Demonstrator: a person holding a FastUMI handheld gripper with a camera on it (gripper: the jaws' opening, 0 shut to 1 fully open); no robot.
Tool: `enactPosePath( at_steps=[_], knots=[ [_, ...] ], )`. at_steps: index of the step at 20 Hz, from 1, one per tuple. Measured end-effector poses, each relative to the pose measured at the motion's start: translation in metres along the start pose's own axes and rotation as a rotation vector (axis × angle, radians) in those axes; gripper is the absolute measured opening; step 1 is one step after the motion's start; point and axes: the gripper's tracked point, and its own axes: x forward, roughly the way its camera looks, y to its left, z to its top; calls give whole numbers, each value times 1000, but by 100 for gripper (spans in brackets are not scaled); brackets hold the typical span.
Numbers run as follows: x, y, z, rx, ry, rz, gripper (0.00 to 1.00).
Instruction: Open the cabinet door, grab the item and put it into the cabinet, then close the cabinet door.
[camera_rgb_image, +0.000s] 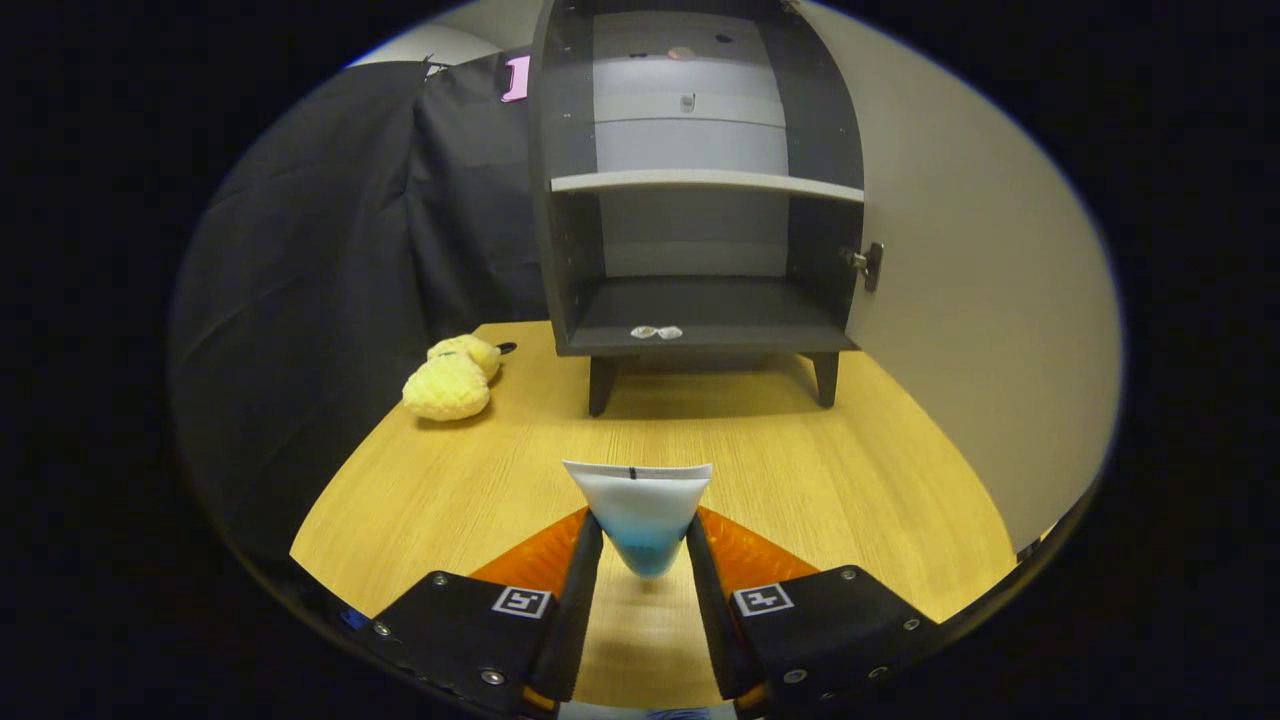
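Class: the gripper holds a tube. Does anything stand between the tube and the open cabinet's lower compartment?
Nothing visible does. The gripper is shut on the tube; bare table lies ahead of the cabinet, door swung open.

Dark grey cabinet (700, 200) with a pale shelf (705, 181), fuzzy yellow plush (448, 385), white-to-blue tube (640, 510), light wood-grain bench (800, 470).

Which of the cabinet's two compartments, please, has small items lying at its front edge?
The lower compartment, under the pale shelf: two small pale bits lie there. The claw grips a tube.
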Motion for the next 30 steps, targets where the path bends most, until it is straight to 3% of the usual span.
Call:
enactPosePath(
  at_steps=[15,23,30],
  knots=[
    [-3,-31,191,18,-160,29,52],
    [19,-44,286,57,-238,46,52],
    [62,-35,335,64,-232,65,52]
  ],
)
